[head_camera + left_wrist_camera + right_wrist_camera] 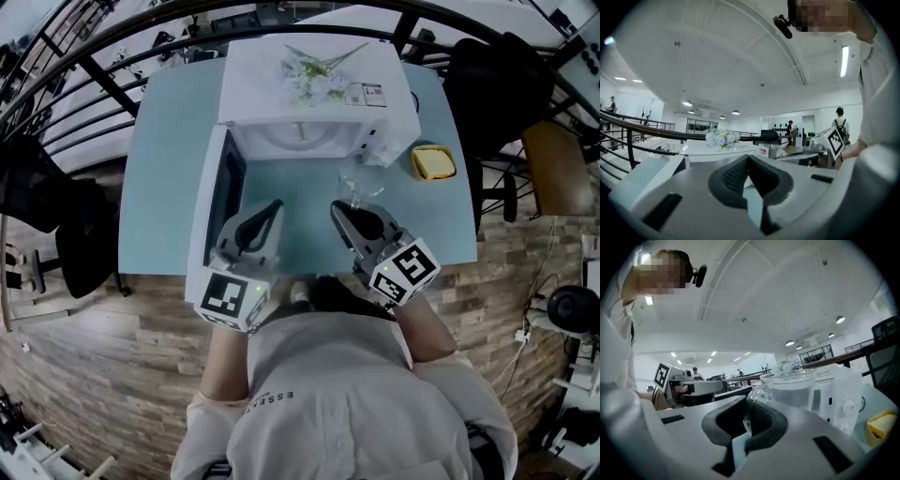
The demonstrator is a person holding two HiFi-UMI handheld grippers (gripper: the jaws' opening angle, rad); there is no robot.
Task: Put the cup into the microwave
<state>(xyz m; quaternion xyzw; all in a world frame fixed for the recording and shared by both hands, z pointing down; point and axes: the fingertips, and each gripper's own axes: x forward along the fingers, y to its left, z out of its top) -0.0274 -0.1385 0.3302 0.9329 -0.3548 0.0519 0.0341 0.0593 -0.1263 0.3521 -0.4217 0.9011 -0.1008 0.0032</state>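
A clear glass cup stands on the teal table, just in front of the white microwave, beside its control side. The microwave's door hangs open to the left and shows the cavity. My right gripper sits right behind the cup. In the right gripper view the cup fills the middle, and its handle is pinched between the shut jaws of my right gripper. My left gripper hovers next to the open door, shut and holding nothing.
A bunch of pale flowers lies on top of the microwave. A small yellow dish sits on the table right of the microwave. A black chair stands past the table's right edge, and railings run behind.
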